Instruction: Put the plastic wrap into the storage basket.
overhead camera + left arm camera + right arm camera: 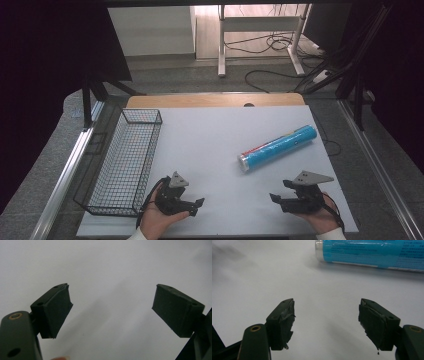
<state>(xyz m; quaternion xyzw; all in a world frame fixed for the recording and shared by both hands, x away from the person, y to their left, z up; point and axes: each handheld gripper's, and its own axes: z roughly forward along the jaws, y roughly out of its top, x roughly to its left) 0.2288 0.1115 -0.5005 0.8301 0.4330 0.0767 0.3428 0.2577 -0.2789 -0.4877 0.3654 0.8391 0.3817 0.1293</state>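
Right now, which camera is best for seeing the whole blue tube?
The high view: the blue tube lies there whole, slanted on the white table, silver end nearest. The right gripper view catches just its silver end and part of its label, cut off at the top edge. The left gripper view looks at bare table.

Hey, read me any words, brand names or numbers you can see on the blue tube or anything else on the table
Blue tube: rows of small pale print along its wrap, too blurred to read.
Blue tube, high view: a red stripe runs its length, no letters legible.
Wire basket: no label or text.
Left tool and right tool: no markings on the black pads.
Nothing in these pictures can be quoted.
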